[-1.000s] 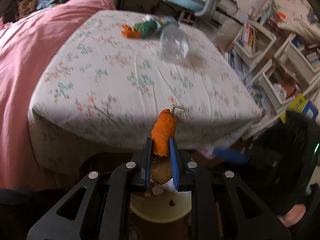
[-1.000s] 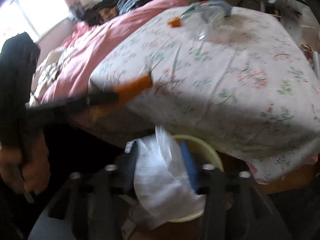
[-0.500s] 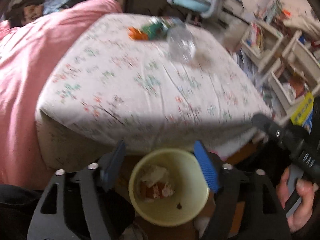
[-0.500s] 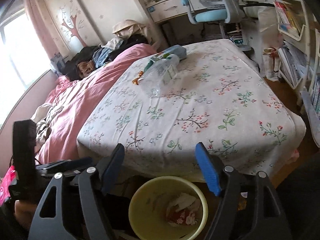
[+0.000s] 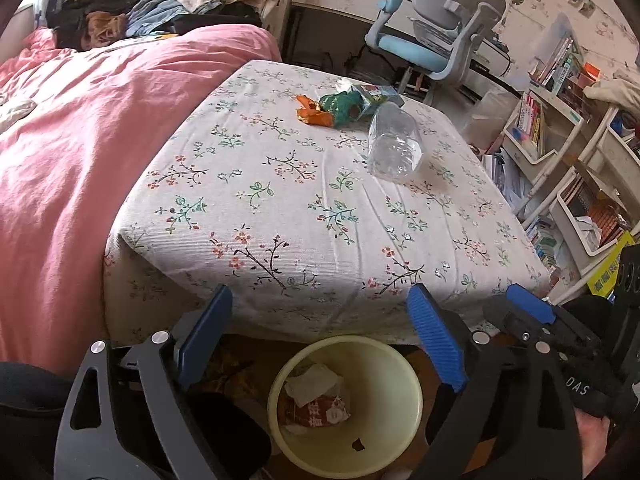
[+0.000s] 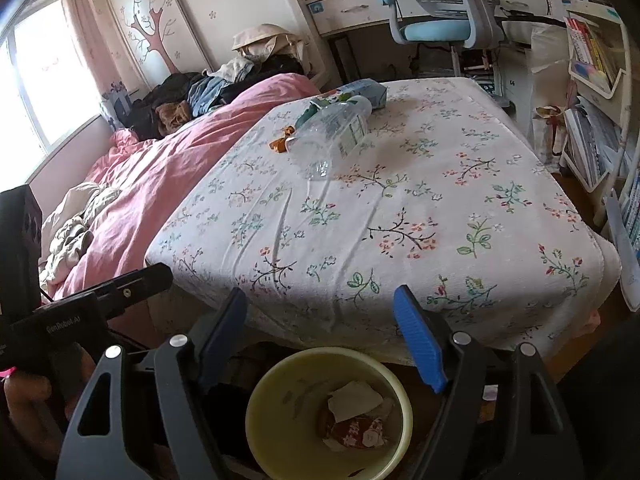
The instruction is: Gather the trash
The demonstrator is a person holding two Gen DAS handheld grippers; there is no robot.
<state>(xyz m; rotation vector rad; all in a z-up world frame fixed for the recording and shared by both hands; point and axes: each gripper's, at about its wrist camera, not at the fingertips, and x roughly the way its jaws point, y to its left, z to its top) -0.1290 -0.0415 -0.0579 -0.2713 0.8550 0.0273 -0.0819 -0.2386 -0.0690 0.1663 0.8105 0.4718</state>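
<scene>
Your left tongs (image 5: 320,334) stand wide and released above the yellow bin (image 5: 412,384), with nothing between the blue pads (image 5: 436,344). Their jaws have just been opening. Your right tongs (image 6: 320,336) are also released over the same bin (image 6: 256,400), and their jaws have just been opening too; the gap between the pads is empty.

Inside the bin you see crumpled white paper (image 5: 314,384) and a red printed wrapper (image 5: 320,414), lying together at the bottom. In the right wrist view the same white paper (image 6: 354,398) lies on the red wrapper (image 6: 356,432).

The bin stands on the floor, just at the near edge of the bed. The bed carries a floral sheet (image 5: 304,208) and, at the left, a pink blanket (image 5: 80,128).

More trash remains on the floral sheet, well apart from both tongs. A clear plastic bottle (image 5: 394,142) lies on its side near the far part of the sheet. Just behind it you find a green packet (image 5: 340,106), an orange wrapper (image 5: 314,114) touching the packet, and a light blue carton (image 5: 376,94).

In the left wrist view your right tongs (image 5: 524,308) appear at the right edge, near the bed corner. A blue and grey chair (image 5: 436,40) stands behind the bed.
</scene>
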